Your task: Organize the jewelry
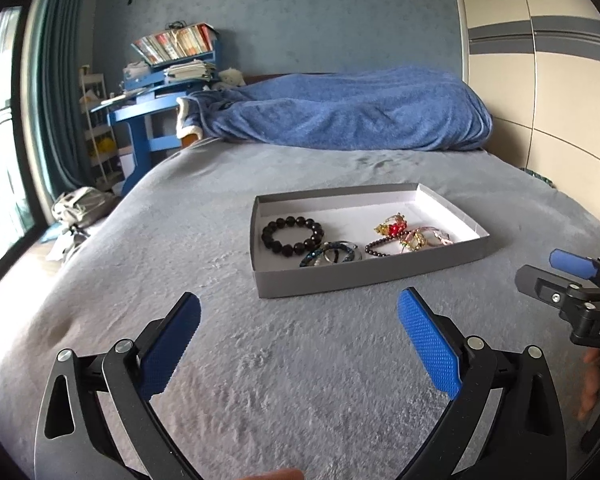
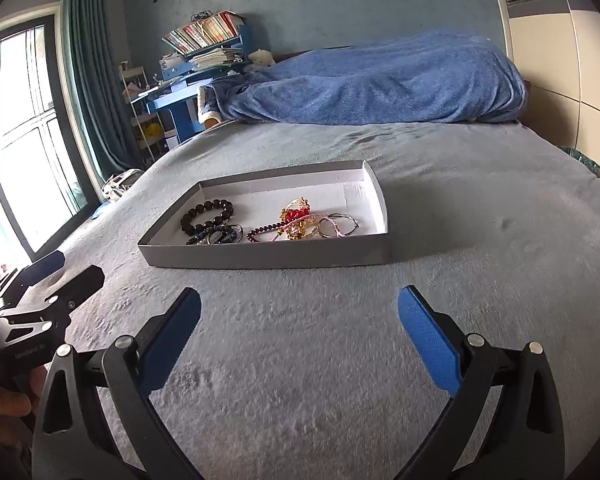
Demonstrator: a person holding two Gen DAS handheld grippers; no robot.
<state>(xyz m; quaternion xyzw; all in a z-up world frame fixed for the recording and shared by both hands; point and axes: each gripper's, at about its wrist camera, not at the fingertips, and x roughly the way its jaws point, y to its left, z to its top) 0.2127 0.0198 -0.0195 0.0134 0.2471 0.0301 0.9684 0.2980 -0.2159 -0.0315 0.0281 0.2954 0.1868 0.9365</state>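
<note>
1. Left wrist cam sits low over the bed (image 1: 204, 216), facing the headboard end, tray (image 1: 364, 276) ahead, slightly right.
2. Right wrist cam: same direction, tray (image 2: 268, 258) probably a bit closer, slightly left.
3. Both share tray, bed, blue blanket (image 1: 352, 116).

Home bedroom. Bed with grey plush cover (image 1: 260, 360) fills the foreground, rumpled blue blanket (image 1: 348, 116) heaped at the head end. Blue study desk (image 1: 148, 120) beside the bed, its shelf packed with books (image 1: 176, 44), papers stacked below. Teal curtains (image 1: 56, 92) by a large bright window (image 2: 24, 128). Cream wardrobe doors (image 1: 540, 60) along the right side. Blue-grey wallpapered wall (image 1: 300, 16) behind.
</note>
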